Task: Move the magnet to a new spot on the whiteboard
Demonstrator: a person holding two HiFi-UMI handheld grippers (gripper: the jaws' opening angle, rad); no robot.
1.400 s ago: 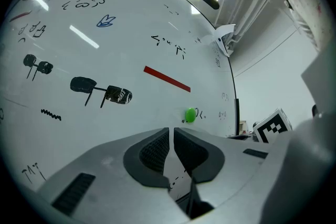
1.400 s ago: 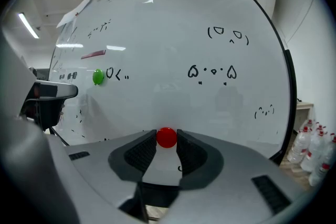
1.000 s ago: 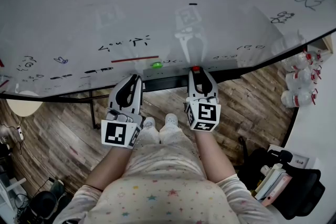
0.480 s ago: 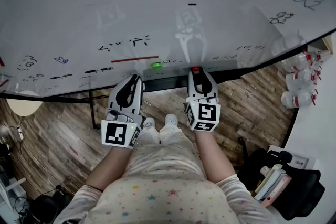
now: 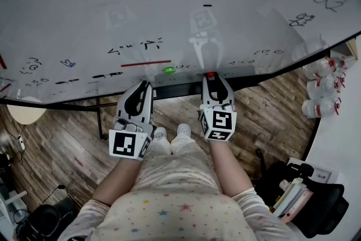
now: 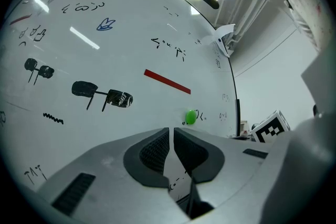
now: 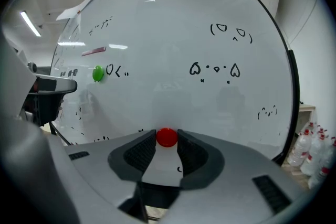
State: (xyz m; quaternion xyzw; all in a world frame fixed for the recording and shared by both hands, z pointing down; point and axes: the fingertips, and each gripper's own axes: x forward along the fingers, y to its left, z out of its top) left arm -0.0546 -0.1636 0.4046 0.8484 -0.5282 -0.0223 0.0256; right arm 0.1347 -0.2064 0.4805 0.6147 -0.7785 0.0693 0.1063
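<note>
A small red magnet [image 5: 210, 74] sits on the whiteboard [image 5: 169, 14] near its lower edge. My right gripper [image 5: 210, 78] points at the board, shut on this red magnet [image 7: 167, 137], whose sides meet both dark pads [image 7: 142, 152]. A green magnet [image 5: 168, 70] sticks to the board a little to the left, under a red line [image 5: 145, 63]. My left gripper [image 5: 145, 85] hovers just short of the board with its jaws shut [image 6: 171, 135] and nothing between them; the green magnet [image 6: 190, 117] lies slightly up and right of its tips.
Black marker doodles cover the board. A tray [image 5: 175, 86] runs under the board's lower edge. Plastic bottles [image 5: 318, 84] stand on the wooden floor at the right, a dark bag [image 5: 316, 206] at the lower right, a round stool [image 5: 25, 113] at the left.
</note>
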